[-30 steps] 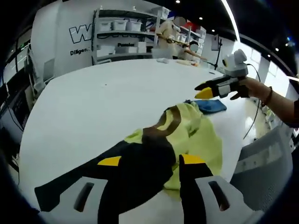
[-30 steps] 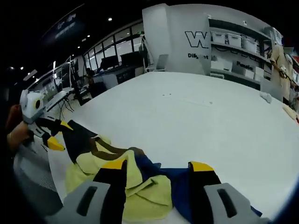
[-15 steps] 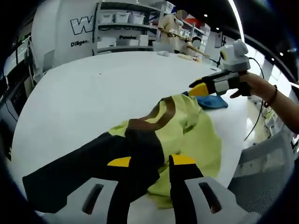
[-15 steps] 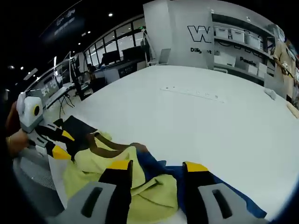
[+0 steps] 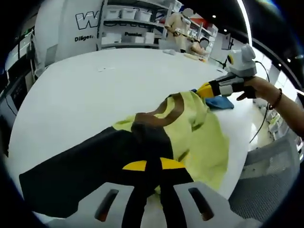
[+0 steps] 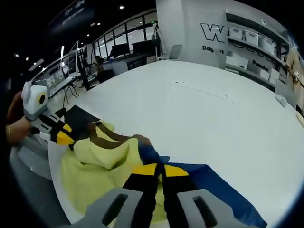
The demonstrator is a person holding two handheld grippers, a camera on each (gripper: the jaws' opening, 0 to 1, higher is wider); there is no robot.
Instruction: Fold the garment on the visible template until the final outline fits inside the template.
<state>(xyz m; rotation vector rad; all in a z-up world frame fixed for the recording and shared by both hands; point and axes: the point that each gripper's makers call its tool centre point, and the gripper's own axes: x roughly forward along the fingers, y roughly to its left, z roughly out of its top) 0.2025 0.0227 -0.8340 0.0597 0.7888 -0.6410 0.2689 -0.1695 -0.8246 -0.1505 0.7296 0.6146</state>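
One rumpled yellow-black-blue garment [image 5: 190,128]

The garment [image 5: 156,142] lies crumpled, so its full outline is hidden in its own folds. In the left gripper view the left gripper [image 5: 153,165] covers the cloth at the pinch point, and in the right gripper view the right gripper [image 6: 159,170] does the same. The blue part [image 6: 223,194] is cut off by the picture's edge. The small marks [image 6: 202,90] on the table [image 6: 190,114] are too small to tell.
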